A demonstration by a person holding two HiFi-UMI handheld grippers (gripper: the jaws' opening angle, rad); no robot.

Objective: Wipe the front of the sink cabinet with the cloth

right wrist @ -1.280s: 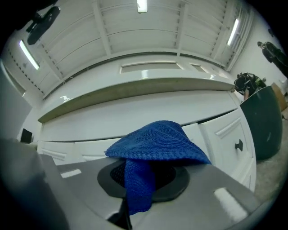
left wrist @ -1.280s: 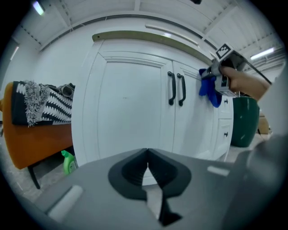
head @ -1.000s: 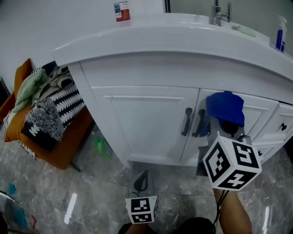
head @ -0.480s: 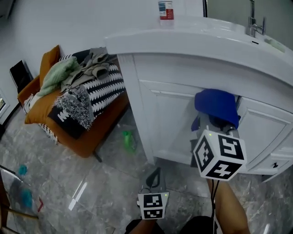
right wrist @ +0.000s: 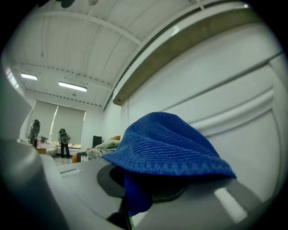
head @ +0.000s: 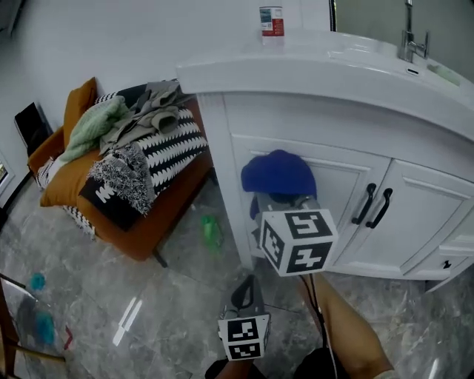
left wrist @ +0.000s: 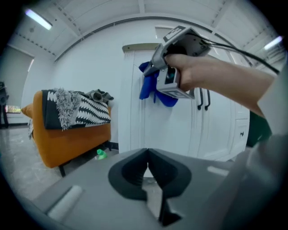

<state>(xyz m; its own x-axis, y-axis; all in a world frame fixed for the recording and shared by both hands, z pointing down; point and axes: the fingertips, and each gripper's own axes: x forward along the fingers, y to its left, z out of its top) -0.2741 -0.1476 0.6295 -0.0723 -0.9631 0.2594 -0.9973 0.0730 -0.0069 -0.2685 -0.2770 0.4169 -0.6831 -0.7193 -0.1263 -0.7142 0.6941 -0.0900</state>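
A blue cloth (head: pixel 278 175) is pressed flat against the left door of the white sink cabinet (head: pixel 415 222). My right gripper (head: pixel 280 198) is shut on it, and the cloth drapes over the jaws and hides them. In the right gripper view the cloth (right wrist: pixel 166 146) fills the middle, with the door panel (right wrist: pixel 234 108) right behind it. My left gripper (head: pixel 242 292) hangs low over the floor, shut and holding nothing. In the left gripper view its jaws (left wrist: pixel 147 168) meet. That view shows the cloth (left wrist: pixel 155 87) on the cabinet, left of the two black door handles (left wrist: pixel 203 99).
An orange chair (head: pixel 152 222) piled with clothing and blankets stands left of the cabinet. A green bottle (head: pixel 212 231) lies on the marble floor by the cabinet's corner. A red-and-white can (head: pixel 271 21) and a tap (head: pixel 409 41) are up on the countertop.
My right gripper has carried the cloth leftward across the cabinet front, from the black handles to the left door. The left gripper stays low and shut.
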